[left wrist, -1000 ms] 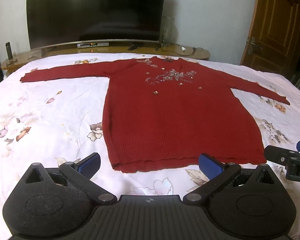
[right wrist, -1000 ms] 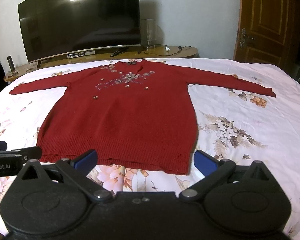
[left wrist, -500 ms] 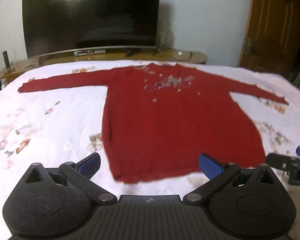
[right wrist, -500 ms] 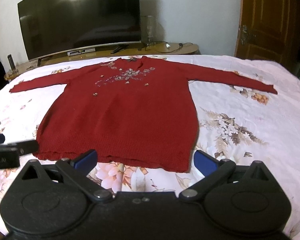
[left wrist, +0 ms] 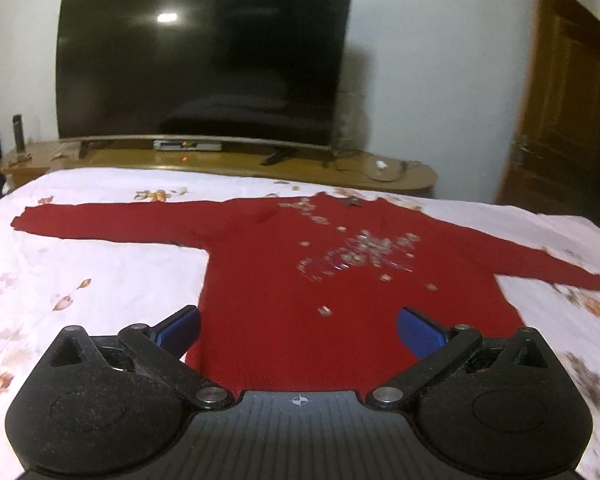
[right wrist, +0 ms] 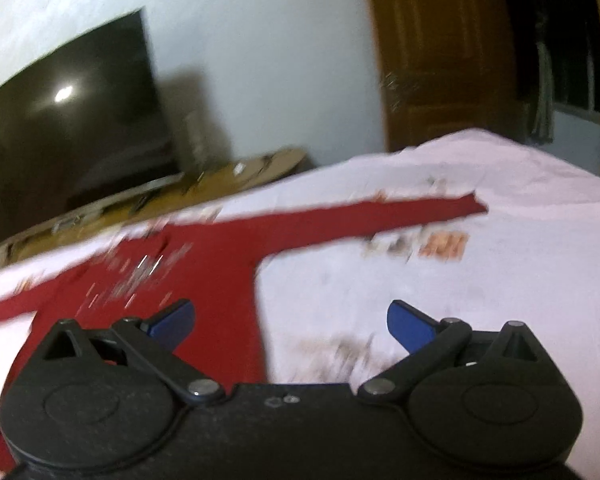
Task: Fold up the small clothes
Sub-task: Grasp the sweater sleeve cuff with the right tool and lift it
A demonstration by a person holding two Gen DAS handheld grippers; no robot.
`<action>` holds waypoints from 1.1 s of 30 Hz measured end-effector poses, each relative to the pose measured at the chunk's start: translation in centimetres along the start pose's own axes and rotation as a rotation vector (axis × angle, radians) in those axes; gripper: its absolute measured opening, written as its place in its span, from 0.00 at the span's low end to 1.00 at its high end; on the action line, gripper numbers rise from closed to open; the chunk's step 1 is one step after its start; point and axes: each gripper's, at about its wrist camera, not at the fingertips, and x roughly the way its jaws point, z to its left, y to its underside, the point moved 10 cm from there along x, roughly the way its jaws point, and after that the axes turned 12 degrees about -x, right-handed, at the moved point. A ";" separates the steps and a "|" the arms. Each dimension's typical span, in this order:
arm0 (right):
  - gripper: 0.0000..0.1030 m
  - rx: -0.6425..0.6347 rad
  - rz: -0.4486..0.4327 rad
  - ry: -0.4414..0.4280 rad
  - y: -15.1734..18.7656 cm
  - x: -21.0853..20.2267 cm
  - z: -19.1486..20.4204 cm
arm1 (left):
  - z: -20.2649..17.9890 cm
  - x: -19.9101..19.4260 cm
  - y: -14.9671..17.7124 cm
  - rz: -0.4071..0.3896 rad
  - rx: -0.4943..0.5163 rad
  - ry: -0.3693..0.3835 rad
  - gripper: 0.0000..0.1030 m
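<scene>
A red sweater (left wrist: pixel 300 280) lies flat and face up on the bed (left wrist: pixel 100 272), which is covered by a white sheet printed with flowers; both sleeves are stretched straight out to the sides and the neck end points toward the television (left wrist: pixel 204 60). A scatter of small shiny beads (left wrist: pixel 360 248) runs across the chest of the sweater, just below the neckline. The left hand-held gripper (left wrist: pixel 299 330) hangs over the body of the sweater with its blue-tipped fingers (left wrist: pixel 180 330) spread wide, holding nothing; one fingertip sits over the sweater's side edge below the sleeve, the other over the red knit further across. The right hand-held gripper (right wrist: pixel 291 324) is tilted, and its view is blurred; its fingers are also spread wide and empty, one over the sweater (right wrist: pixel 204 280) near its side edge, the other over the bare sheet beside it. In that view one sleeve (right wrist: pixel 380 216) reaches away from the sweater's body toward the far edge of the bed (right wrist: pixel 520 260). Beyond the sweater's neck end, the television stands on a low wooden stand (left wrist: pixel 228 160), and a brown wooden door (left wrist: pixel 564 112) is to one side of it.
</scene>
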 end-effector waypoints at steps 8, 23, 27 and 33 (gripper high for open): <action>0.97 0.235 -0.082 0.151 -3.6 11.8 -12.7 | 1.6 10.1 -1.4 0.037 -0.077 -0.105 1.00; 0.81 0.477 0.015 0.234 0.0 25.7 -24.9 | 3.8 19.6 -1.6 0.070 -0.102 -0.275 1.00; 0.44 0.498 0.017 0.224 0.2 26.9 -25.2 | 4.0 20.0 -1.4 0.081 -0.092 -0.291 1.00; 0.62 0.619 -0.033 0.139 0.0 27.3 -26.2 | 5.0 19.2 -2.3 0.073 -0.108 -0.303 1.00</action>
